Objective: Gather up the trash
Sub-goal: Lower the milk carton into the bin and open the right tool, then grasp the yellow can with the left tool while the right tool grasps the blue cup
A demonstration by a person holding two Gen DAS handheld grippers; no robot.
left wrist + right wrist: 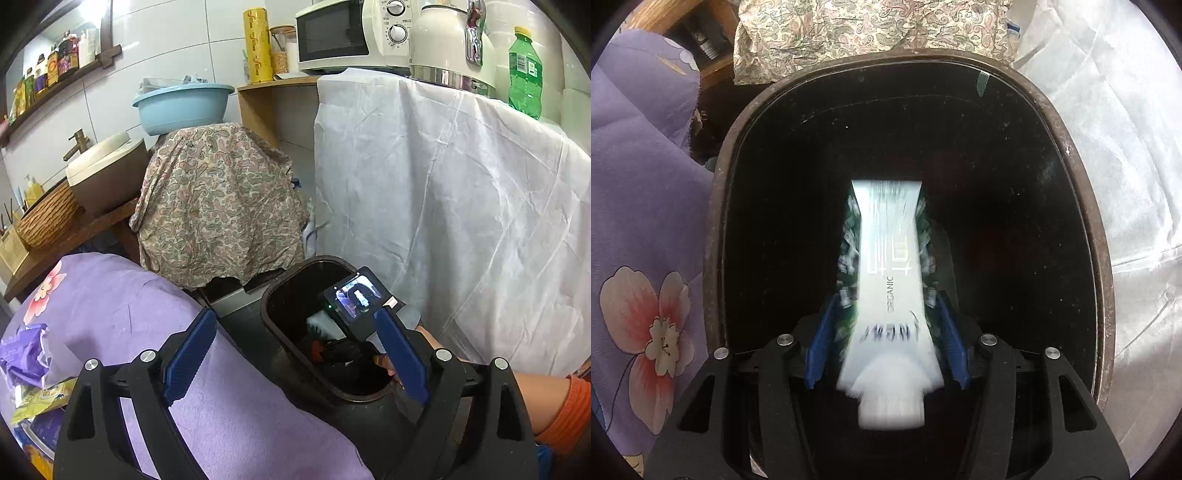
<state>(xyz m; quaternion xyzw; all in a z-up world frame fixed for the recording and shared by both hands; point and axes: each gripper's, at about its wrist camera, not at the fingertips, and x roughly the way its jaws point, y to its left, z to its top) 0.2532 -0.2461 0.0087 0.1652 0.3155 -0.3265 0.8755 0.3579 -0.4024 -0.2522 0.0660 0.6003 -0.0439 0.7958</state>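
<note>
A white squeeze tube (890, 266) with green print and a white cap hangs blurred inside the dark trash bin (716, 229). My right gripper (886, 299) points down into the bin, its blue pads standing slightly off the tube's sides, so it is open. In the left wrist view the bin (264, 306) stands on the floor, with the right gripper's back and small screen (356, 301) over it and the tube (321, 325) showing below. My left gripper (295, 321) is open and empty above the bin's near edge. A purple wrapper (26, 354) and a yellow packet (40, 402) lie at far left.
A purple flowered cloth (129, 314) covers the surface left of the bin. A paisley cloth (221, 206) drapes something behind it, and a white sheet (443, 203) hangs to the right. Above are a microwave (332, 37), kettle (450, 48), green bottle (524, 74) and blue basin (181, 107).
</note>
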